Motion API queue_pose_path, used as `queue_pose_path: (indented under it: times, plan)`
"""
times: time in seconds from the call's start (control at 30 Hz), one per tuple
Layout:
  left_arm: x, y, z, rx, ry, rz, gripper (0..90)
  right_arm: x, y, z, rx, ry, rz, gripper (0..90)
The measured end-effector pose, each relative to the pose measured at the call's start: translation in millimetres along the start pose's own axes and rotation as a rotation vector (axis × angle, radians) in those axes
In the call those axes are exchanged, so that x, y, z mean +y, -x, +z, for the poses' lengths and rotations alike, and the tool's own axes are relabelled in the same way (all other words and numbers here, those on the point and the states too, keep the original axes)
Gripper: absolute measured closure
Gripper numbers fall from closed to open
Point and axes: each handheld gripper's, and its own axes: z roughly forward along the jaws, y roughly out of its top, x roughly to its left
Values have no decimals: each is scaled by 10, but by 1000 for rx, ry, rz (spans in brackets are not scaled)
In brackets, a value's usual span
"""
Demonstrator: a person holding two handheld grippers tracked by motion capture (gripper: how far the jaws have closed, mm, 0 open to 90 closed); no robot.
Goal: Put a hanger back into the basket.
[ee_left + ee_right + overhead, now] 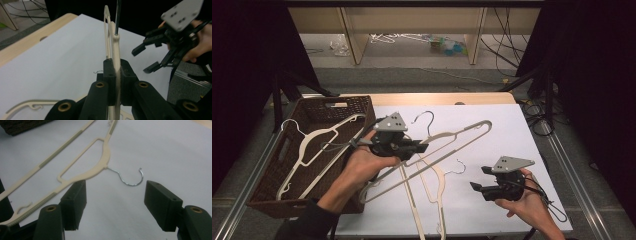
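My left gripper [422, 147] is shut on the neck of a cream plastic hanger [453, 135], which slants above the white sheet with its wire hook [428, 118] pointing away. In the left gripper view the jaws [116, 68] pinch that hanger [115, 47] edge-on. A second cream hanger [435, 182] lies flat on the sheet, its hook [457, 166] toward my right gripper [477, 179]. That gripper hovers open just right of it. In the right gripper view the open jaws [115, 195] frame the flat hanger [98, 170] and its hook [131, 182].
A brown wicker basket [337, 102] stands at the table's left with another cream hanger [314, 137] inside. A white sheet [507, 135] covers the wooden table [437, 98]. Cables [537, 117] trail off the right edge.
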Motion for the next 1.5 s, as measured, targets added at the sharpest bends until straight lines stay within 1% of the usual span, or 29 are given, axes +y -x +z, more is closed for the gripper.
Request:
queue_pose_path:
  times: [0.03, 0.07, 0.1, 0.23, 0.33, 0.37, 0.4, 0.6, 0.63, 0.67, 0.7, 0.77, 0.83, 0.87, 0.97, 1.03, 1.1, 1.13, 1.17, 1.2, 1.23, 1.27, 1.3, 1.33, 1.37, 1.4, 1.43, 1.47, 1.5]
  plan:
    - [46, 1, -70, -3, 15, -3, 854, -12, 0, 18, 0, -4, -8, 353]
    - [101, -6, -165, 3, 21, -4, 854, -20, -5, 32, -1, -5, -7, 353]
    - [126, -18, -215, 5, 34, -4, 854, -22, -14, 40, 4, -15, -3, 353]
    - [222, -125, -500, 66, 56, -3, 854, -28, -24, 52, 10, -12, -6, 353]
    - [222, -233, -668, 110, 60, -5, 854, -35, -17, 66, 13, -15, -11, 353]
    - [212, -282, -717, 126, 57, 1, 854, -40, -14, 71, 16, -17, -11, 353]
    - [193, -325, -765, 151, 53, -9, 854, -43, -11, 75, 16, -18, -9, 353]
    - [6, -646, -1042, 239, 59, -50, 855, -57, -3, 84, 16, -23, 2, 353]
    - [-20, -681, -1073, 251, 56, -56, 855, -62, 4, 94, 19, -27, -1, 354]
    - [-63, -737, -1128, 273, 50, -60, 855, -65, 5, 98, 16, -26, 0, 353]
    - [-89, -773, -1162, 280, 48, -62, 855, -71, 7, 106, 15, -28, -4, 354]
    - [-161, -864, -1254, 311, 47, -73, 855, -75, 4, 113, 22, -34, -6, 354]
    - [-237, -947, -1343, 333, 50, -82, 855, -72, -7, 112, 23, -41, 0, 354]
    - [-272, -981, -1387, 345, 52, -86, 855, -69, -6, 114, 21, -33, -5, 354]
    - [-375, -1087, -1518, 382, 58, -99, 855, -70, -10, 107, 24, -37, 6, 354]
    - [-443, -1155, -1597, 409, 62, -102, 855, -73, 2, 118, 21, -36, -6, 354]
    - [-518, -1227, -1663, 427, 67, -122, 855, -79, -2, 122, 26, -38, -1, 354]
    - [-554, -1259, -1692, 436, 66, -126, 854, -81, -11, 119, 28, -43, 9, 354]
    - [-599, -1296, -1718, 444, 63, -124, 855, -87, -10, 139, 14, -24, 2, 354]
    - [-624, -1315, -1731, 449, 64, -127, 855, -85, -11, 142, 15, -27, 4, 354]
    - [-664, -1351, -1757, 454, 65, -129, 855, -78, -8, 128, 26, -45, 2, 354]
    - [-686, -1372, -1768, 457, 67, -132, 855, -85, -16, 145, 23, -28, 4, 354]
    - [-718, -1399, -1779, 460, 72, -135, 855, -87, -18, 147, 25, -30, 4, 354]
    - [-759, -1427, -1784, 463, 78, -143, 855, -81, -10, 135, 36, -48, -2, 354]
    - [-782, -1440, -1787, 466, 75, -148, 855, -81, -7, 142, 32, -41, -5, 354]
    - [-814, -1461, -1788, 468, 76, -151, 855, -83, -18, 145, 27, -37, 8, 354]
    - [-843, -1479, -1790, 470, 72, -155, 855, -80, -13, 135, 33, -48, 4, 354]
    - [-873, -1498, -1793, 472, 70, -163, 854, -84, -5, 142, 32, -40, -9, 354]
    - [-900, -1514, -1803, 478, 65, -167, 855, -88, -12, 140, 30, -45, 1, 354]
